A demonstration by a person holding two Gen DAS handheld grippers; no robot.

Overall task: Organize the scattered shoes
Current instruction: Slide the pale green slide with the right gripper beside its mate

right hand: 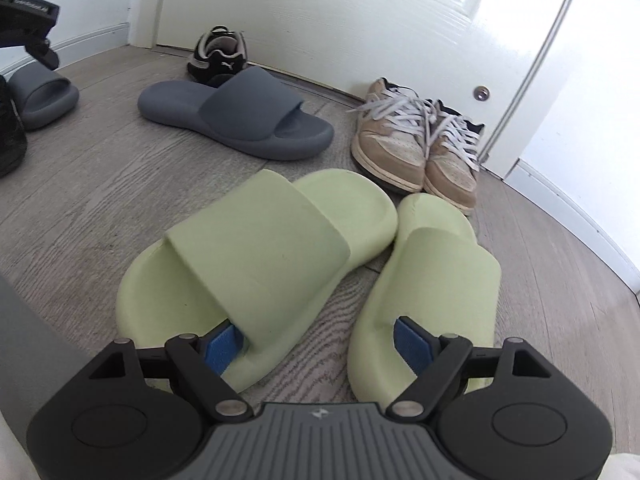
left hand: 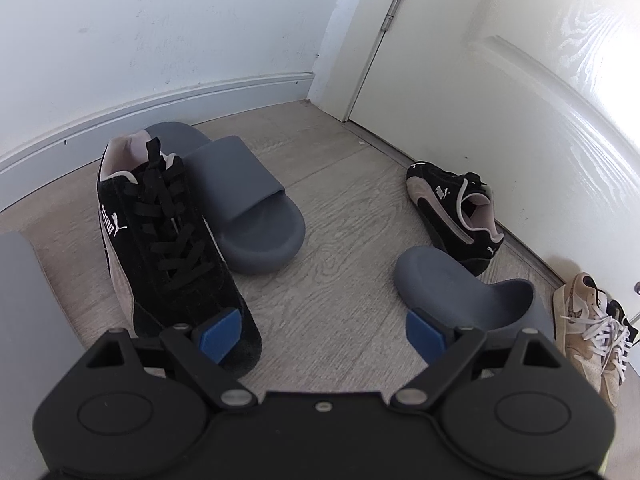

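My left gripper (left hand: 322, 336) is open over bare floor. Its left pad sits at the toe of a black sneaker (left hand: 168, 240), and its right pad is just in front of a grey slide (left hand: 460, 292). The matching grey slide (left hand: 248, 200) lies against that sneaker, and the other black sneaker (left hand: 456, 212) rests by the door. My right gripper (right hand: 318, 344) is open above two pale green slides. Its left pad is tucked at the strap edge of the left slide (right hand: 256, 256). Its right pad hangs over the inner rim of the right slide (right hand: 432, 280).
A pair of tan sneakers (right hand: 416, 148) stands against the white door (right hand: 360, 20), beside a round doorstop (right hand: 482, 94). White skirting (left hand: 160, 108) runs along the wall. A grey blurred shape (left hand: 24, 320) fills the lower left. The floor (left hand: 340, 220) is pale wood.
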